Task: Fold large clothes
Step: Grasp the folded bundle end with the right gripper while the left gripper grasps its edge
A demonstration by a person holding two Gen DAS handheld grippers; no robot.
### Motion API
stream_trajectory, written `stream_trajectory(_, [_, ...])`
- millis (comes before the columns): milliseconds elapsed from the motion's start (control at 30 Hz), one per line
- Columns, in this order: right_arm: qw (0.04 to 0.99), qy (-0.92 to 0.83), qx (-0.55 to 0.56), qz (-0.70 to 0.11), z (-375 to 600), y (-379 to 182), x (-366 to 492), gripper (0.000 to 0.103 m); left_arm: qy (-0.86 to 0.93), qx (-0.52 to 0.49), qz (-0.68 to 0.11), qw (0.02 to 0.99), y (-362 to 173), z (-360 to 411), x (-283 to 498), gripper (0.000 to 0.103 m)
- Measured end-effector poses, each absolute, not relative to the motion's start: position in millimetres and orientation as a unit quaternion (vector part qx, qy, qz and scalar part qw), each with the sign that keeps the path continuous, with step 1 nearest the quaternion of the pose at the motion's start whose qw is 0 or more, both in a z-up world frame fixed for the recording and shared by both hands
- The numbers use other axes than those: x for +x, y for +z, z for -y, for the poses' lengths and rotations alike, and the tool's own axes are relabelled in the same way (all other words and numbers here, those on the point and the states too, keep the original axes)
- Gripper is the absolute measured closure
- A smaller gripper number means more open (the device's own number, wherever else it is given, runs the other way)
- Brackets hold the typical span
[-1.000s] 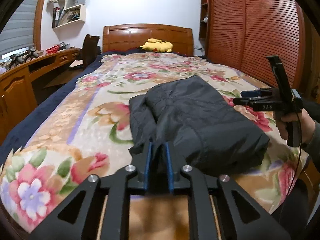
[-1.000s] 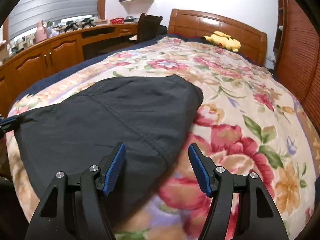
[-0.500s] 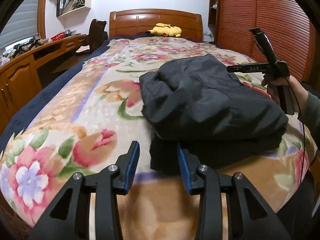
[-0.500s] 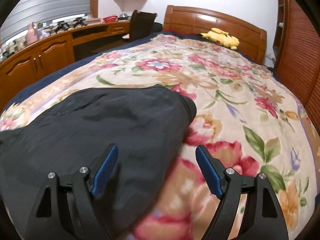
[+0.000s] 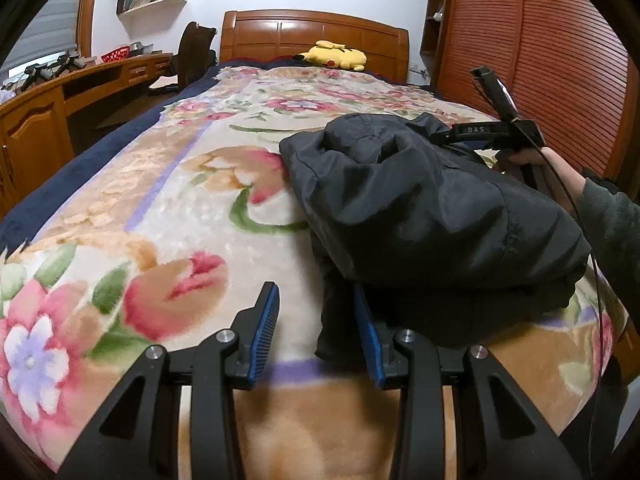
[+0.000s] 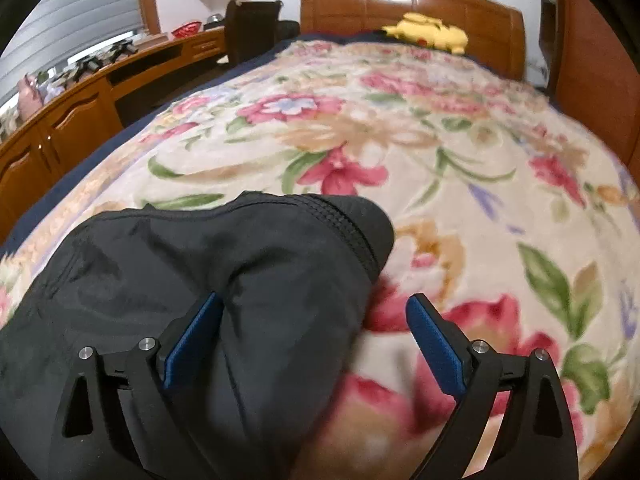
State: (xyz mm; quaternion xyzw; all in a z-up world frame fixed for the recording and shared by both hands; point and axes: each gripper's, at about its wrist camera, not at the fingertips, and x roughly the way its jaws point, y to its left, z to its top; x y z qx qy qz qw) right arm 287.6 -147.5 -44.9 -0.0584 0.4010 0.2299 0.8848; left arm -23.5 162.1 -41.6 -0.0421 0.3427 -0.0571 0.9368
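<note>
A dark grey jacket (image 5: 424, 208) lies folded in a bulky bundle on the floral blanket (image 5: 168, 208) at the foot of the bed. My left gripper (image 5: 316, 320) is open, its right finger against the bundle's near left corner, with nothing between the jaws. My right gripper (image 6: 312, 320) is open and straddles the jacket's (image 6: 224, 264) right edge; cloth lies between the jaws, touching only the left pad. The right gripper also shows in the left wrist view (image 5: 492, 128), held by a hand over the far side of the jacket.
A yellow plush toy (image 5: 332, 55) lies by the wooden headboard (image 5: 312, 34). A wooden desk (image 5: 60, 112) and a chair (image 5: 196, 52) run along the left side. A slatted wardrobe (image 5: 540, 64) stands on the right. The bed edge is just below my grippers.
My left gripper has opened, let go of the jacket and drawn back and left. My right gripper has moved forward over the jacket, which is now bunched and more compact.
</note>
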Motion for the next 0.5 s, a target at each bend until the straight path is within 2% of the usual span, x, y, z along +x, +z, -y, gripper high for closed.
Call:
stream_trajectory(233, [0.868,0.244,-0.054,-0.429,132,-57,291,0.009,-0.059,-0.048,-0.345,0.936,-44,-161,-23,0.066])
stream_trajectory(400, [0.86,0.254,-0.07,-0.437,125,-60,289,0.025,-0.058,-0.053,-0.348,0.934,-45,-161,-25,0.066])
stream_trajectory(500, [0.859,0.256,-0.076,-0.438,124,-59,286,0.03,-0.057,-0.052,-0.347,0.935,-43,-160,-28,0.066])
